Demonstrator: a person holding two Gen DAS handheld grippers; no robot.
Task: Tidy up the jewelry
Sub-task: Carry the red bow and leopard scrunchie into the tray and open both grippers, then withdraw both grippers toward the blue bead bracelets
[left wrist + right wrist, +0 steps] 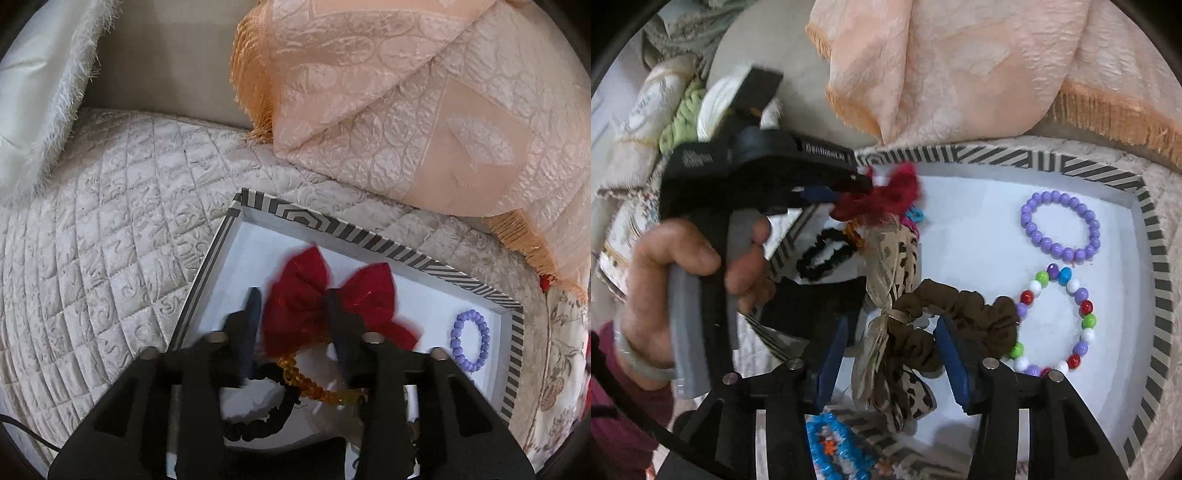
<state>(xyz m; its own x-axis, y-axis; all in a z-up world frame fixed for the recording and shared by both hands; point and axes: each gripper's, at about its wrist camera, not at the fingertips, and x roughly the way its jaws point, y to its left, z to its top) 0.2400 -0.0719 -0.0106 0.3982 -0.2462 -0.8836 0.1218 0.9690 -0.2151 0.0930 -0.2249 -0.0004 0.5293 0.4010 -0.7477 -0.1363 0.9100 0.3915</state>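
1. A flat tray (413, 258) with a striped black-and-white rim and a white floor sits on a quilted cream bed cover (110, 229). A peach fringed cloth (388, 92) lies past the tray's far edge.
2. The left gripper (293, 306) hangs over the tray's left half. Its two dark blue fingers stand apart, one on each side of a red bow (306, 291).
3. In the right wrist view the left gripper (849, 184) meets the bow (882, 195) at its tip. I cannot tell from the pictures if the fingers pinch the bow or only sit beside it.
4. A person's hand (683, 273) holds the grey handle of the left gripper.
5. Just under the bow lies an orange bead bracelet (321, 387), and beside it a black bead bracelet (266, 417).
6. The right gripper (894, 332) has its blue fingers wide apart. A brown scrunchie (960, 314) lies between and around them, with the right finger poking up through its ring.
7. A leopard-print ribbon (894, 273) is tied to the scrunchie at its left side.
8. A purple bead bracelet (1060, 225) lies near the tray's far right corner.
9. A many-colored bead bracelet (1086, 317) lies just near the purple one, along the right edge.
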